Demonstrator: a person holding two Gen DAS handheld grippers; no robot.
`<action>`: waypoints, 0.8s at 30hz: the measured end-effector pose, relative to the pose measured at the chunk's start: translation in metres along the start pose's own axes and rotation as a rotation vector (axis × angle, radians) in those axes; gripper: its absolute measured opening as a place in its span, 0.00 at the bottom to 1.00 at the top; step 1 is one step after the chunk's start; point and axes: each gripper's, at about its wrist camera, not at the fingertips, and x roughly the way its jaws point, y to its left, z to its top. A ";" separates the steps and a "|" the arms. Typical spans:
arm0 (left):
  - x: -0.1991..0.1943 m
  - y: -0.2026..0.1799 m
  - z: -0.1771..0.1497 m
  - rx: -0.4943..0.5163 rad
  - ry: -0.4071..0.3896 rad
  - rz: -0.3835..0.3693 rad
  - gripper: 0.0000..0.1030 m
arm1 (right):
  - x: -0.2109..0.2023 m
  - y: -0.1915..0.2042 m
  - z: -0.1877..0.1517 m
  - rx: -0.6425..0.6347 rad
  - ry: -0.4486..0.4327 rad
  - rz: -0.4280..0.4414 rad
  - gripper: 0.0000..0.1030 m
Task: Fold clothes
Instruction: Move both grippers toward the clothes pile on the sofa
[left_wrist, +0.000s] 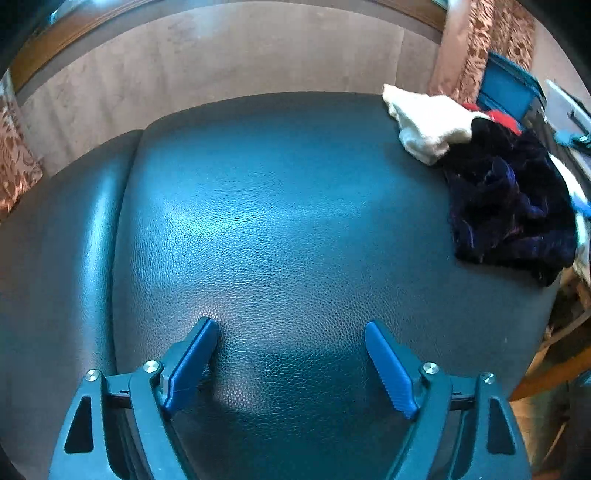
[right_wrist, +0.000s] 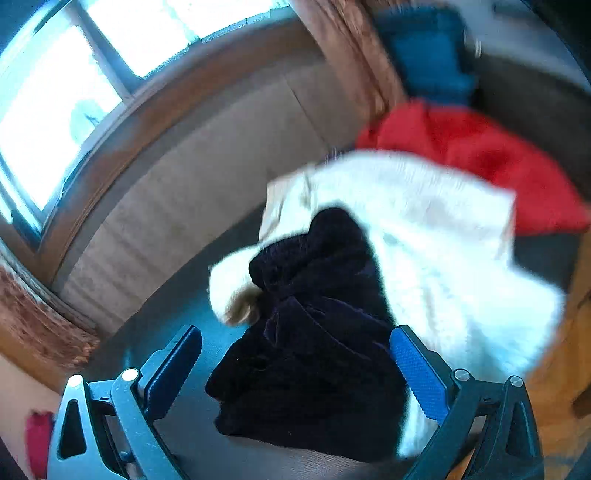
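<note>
While the clothes are lying bunched in a heap at the far right of the dark leather surface (left_wrist: 280, 221), nothing in view is sitting folded, so as far as the pictures show, the folding is wholly left to do. The dark garment (left_wrist: 509, 203) is slumping crumpled over the white garment (left_wrist: 428, 122), with a red garment (left_wrist: 502, 118) peeking out behind them. The left tongs (left_wrist: 291, 328) are hovering wide apart over bare leather, gripping nothing. The right tongs (right_wrist: 295, 339) are also standing wide, straddling the dark garment (right_wrist: 314, 350) without closing on it. The right wrist view is showing how broadly the white garment (right_wrist: 424, 240) and red garment (right_wrist: 480, 158) are spreading; the left wrist view is showing the free stretch of leather left of the heap.
</note>
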 end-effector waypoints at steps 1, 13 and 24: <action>-0.003 0.003 -0.002 -0.004 -0.003 -0.009 0.84 | 0.010 -0.002 0.002 0.029 0.016 0.005 1.00; -0.032 0.014 -0.021 0.038 0.000 -0.022 0.88 | 0.039 0.062 -0.089 -0.068 0.411 0.455 1.00; -0.054 0.018 -0.044 0.034 -0.025 -0.003 0.90 | -0.031 0.044 -0.041 -0.193 0.120 0.238 1.00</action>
